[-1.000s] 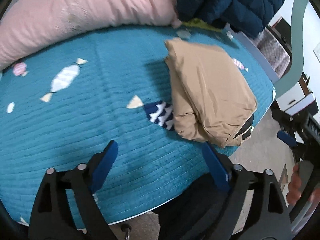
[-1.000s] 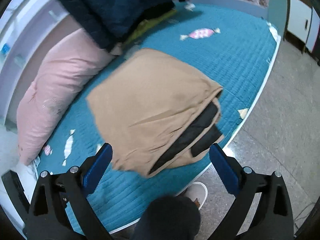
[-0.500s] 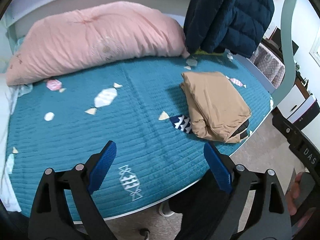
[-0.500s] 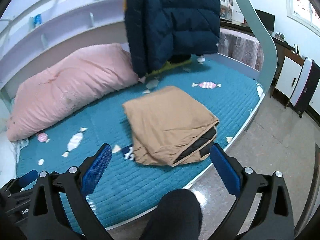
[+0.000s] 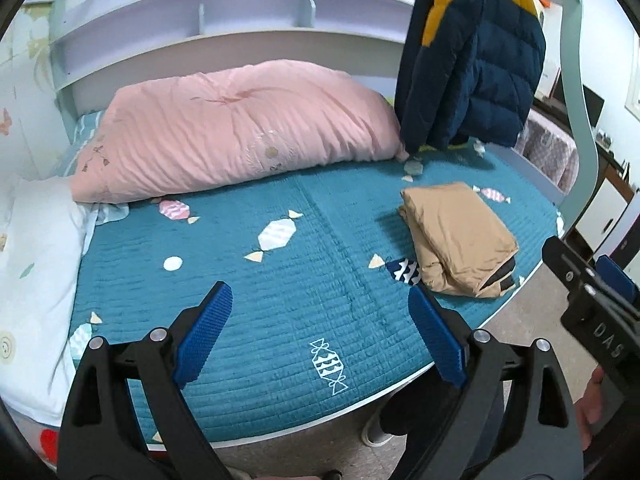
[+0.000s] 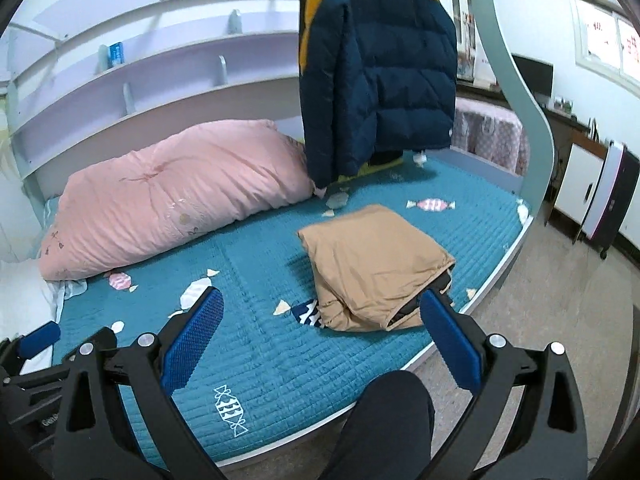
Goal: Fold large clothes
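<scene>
tan garment folded, both claws held back empty

the tan garment (image 6: pixel 374 262) is seen folded into a thick, roughly square bundle, with a dark lining showing at the open edge that faces the floor. it is laid flat on the teal bedspread (image 5: pixel 280 292) near the bed's front right edge, probably so that it stays within easy reach from where the person stands. a small navy candy patch (image 6: pixel 307 313) of the bedspread is partly covered by its near corner.

the right claw (image 6: pixel 320 338) is held above the bed edge with its blue pads spread wide and nothing between them; the bundle is framed just beyond the right pad but is not touched. the left claw (image 5: pixel 320 332) is likewise spread wide and empty, pointed at bare bedspread well to the left of the bundle. both are judged to be kept clear because the folding of this piece looks finished.

further off, a pink duvet (image 5: pixel 240 128) is bunched along the headboard shelf (image 5: pixel 240 12), out of the working area. a navy and yellow puffer jacket (image 6: pixel 376 80) is hung above the far end of the bed, and it may be taken as the next large item, though that cannot be told. the person's dark trouser knee (image 6: pixel 384 420) is seen just beside the bed's front edge
</scene>
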Available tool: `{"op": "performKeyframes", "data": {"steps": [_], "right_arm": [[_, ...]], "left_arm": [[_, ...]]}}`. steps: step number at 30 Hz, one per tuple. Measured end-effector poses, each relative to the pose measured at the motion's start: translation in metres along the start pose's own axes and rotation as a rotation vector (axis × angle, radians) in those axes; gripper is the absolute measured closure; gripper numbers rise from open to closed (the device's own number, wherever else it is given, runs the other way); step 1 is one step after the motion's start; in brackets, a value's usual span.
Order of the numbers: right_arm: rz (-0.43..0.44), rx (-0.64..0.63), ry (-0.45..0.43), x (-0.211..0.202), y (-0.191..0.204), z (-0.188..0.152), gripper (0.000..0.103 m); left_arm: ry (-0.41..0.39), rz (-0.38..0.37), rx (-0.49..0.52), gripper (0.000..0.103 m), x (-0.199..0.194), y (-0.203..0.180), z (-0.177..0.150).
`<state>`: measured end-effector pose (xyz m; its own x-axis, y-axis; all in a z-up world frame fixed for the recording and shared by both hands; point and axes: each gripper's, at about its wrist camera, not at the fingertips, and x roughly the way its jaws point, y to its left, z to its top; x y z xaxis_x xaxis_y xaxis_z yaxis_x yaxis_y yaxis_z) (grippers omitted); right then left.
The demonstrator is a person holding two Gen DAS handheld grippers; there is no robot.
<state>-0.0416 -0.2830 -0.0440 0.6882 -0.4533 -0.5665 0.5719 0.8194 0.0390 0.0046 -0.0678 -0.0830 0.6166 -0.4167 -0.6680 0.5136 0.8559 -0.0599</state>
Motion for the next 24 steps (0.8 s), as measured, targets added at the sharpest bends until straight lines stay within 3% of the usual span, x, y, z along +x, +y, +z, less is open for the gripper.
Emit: {"op": "performKeyframes", "data": {"steps": [8,14,24], "right_arm": [[-0.056,-0.054,-0.101,-0.035,0.019,0.002,0.008],[-0.050,-0.065,-0.144,-0.053,0.023,0.003,0.008],[-0.053,-0.089,-0.180,-0.070,0.028,0.006,0.008]], "left_arm": [[-0.088,0.026,-0.022,0.013,-0.041,0.011,0.004],[-0.153,0.034,-0.003,0.013,-0.069,0.010,0.007],[-0.192,0.022,0.014,0.013,-0.091,0.003,0.006]]}}
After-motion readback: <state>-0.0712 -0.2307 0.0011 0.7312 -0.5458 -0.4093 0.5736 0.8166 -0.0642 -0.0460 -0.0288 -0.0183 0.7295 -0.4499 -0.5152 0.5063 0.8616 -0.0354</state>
